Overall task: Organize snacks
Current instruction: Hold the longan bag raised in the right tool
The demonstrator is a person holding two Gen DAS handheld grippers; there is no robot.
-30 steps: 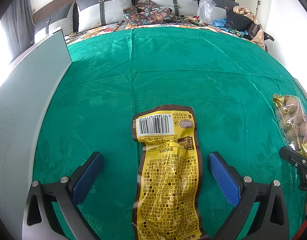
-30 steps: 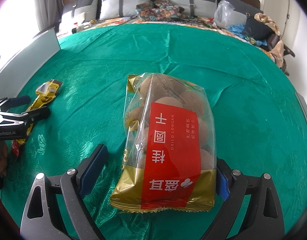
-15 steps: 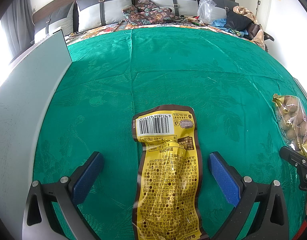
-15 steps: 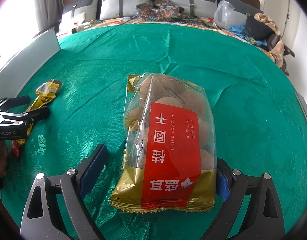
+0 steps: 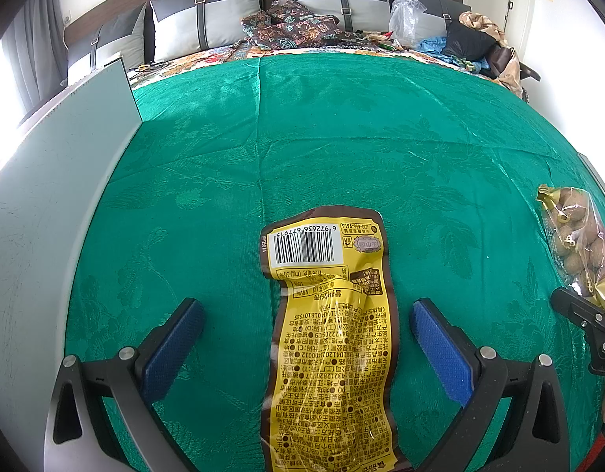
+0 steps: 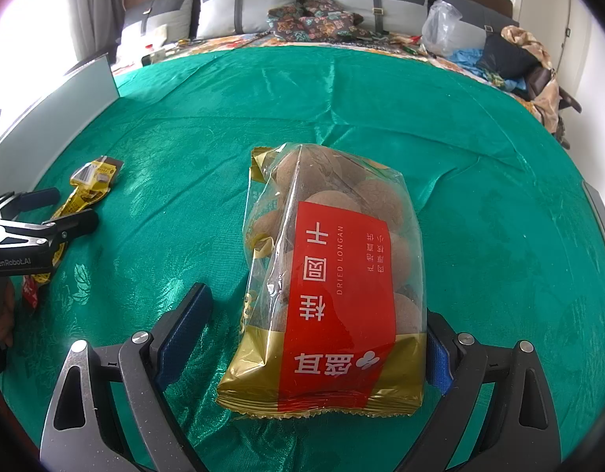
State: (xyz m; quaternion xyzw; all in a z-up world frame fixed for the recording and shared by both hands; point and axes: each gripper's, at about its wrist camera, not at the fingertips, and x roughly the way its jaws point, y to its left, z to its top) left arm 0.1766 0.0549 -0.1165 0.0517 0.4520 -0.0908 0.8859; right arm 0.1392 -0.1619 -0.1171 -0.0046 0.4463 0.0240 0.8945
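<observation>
A pale grey panel (image 5: 46, 212) is seen standing on edge along the left border of the green cloth (image 5: 341, 137) that covers the bed. Next to the right, the left gripper (image 5: 306, 326) is held low over the cloth with its blue-padded fingers (image 5: 172, 338) spread wide apart, nothing being clamped. Between them a yellow snack packet (image 5: 333, 338) lies flat, barcode end pointing away (its near end runs out of the frame), and neither pad is touching it. Further right, the right gripper (image 6: 318, 330) is likewise held with its fingers (image 6: 186, 326) wide apart. A clear bag of dried longan (image 6: 333, 271), marked with a red label and gold ends, rests on the cloth between them; a gap is visible at the left pad, while the right pad is partly hidden behind the bag, so contact there cannot be told. Pillows (image 6: 239, 8) and loose clutter (image 6: 499, 59) are seen at the far end of the bed
</observation>
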